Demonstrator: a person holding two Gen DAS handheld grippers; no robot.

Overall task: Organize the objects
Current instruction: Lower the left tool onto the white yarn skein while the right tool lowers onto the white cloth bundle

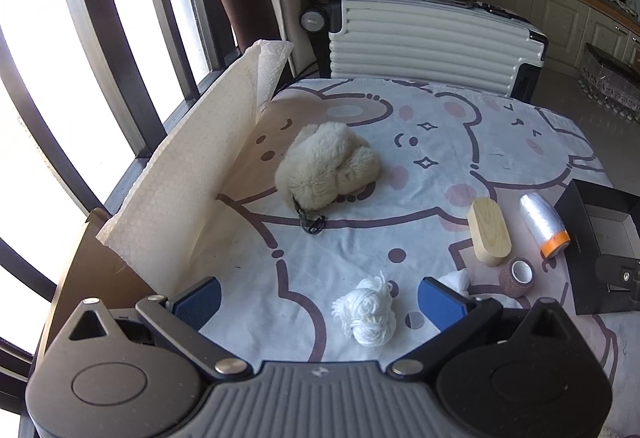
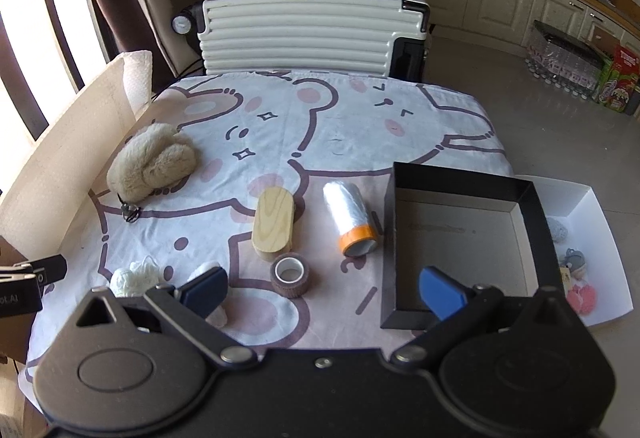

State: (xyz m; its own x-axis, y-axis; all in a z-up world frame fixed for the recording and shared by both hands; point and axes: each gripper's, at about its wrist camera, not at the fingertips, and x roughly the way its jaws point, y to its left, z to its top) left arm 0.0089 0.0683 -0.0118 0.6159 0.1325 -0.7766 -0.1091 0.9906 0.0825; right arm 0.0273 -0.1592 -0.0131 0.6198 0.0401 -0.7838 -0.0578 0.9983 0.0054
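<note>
Left gripper: your left gripper hangs over the near edge of the tabletop with its blue pads spread wide and nothing between them.
Right gripper: your right gripper is also spread wide and empty; its right pad sits over the near wall of the black box, its left pad over the cloth.
Tabletop: a bear-print cloth covers it, and a white sheet of paper towel stands up along the left edge.
Yarn: the small white yarn bundle lies near the near edge, just ahead of your left gripper, between its pads in the left wrist view.
Plush: the cream fluffy plush rests toward the left edge, with a dark cord trailing from it on its near side.
Wooden block: the oval wooden block lies around the middle of the tabletop.
Film roll: the clear film roll with an orange end lies on its side between the block and the box.
Tape: the brown tape roll stands on end, just near of the block.
Box: open-topped at the right edge, nothing visible inside it.
White tray: the white tray sits beyond the box on the right and holds a few small soft items, too small to tell apart.
Beyond the far edge: a white ribbed suitcase stands upright.
</note>
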